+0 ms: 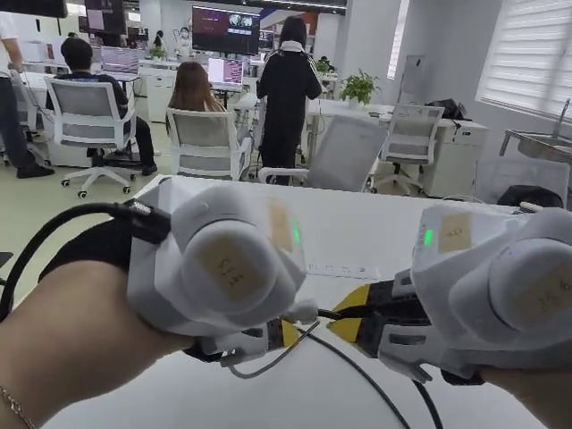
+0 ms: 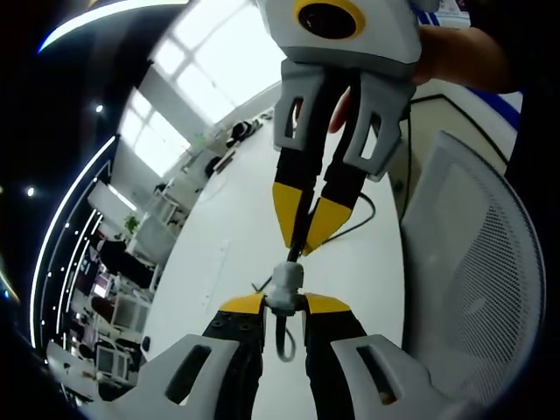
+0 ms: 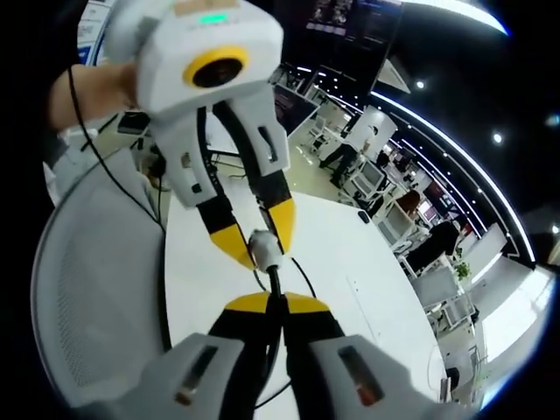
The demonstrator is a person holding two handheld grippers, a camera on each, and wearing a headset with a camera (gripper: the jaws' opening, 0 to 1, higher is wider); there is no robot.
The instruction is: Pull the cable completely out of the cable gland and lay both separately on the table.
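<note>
I hold both grippers up facing each other above the white table. My left gripper is shut on the small grey cable gland. The black cable runs straight out of the gland into my right gripper, which is shut on it close to the gland. A thin loop of cable hangs below the left gripper. In the right gripper view the left gripper comes in from above; in the left gripper view the right gripper does.
A sheet of paper lies mid-table. A white mesh chair stands close beside the table. Beyond the far edge are office chairs, desks with monitors and several people.
</note>
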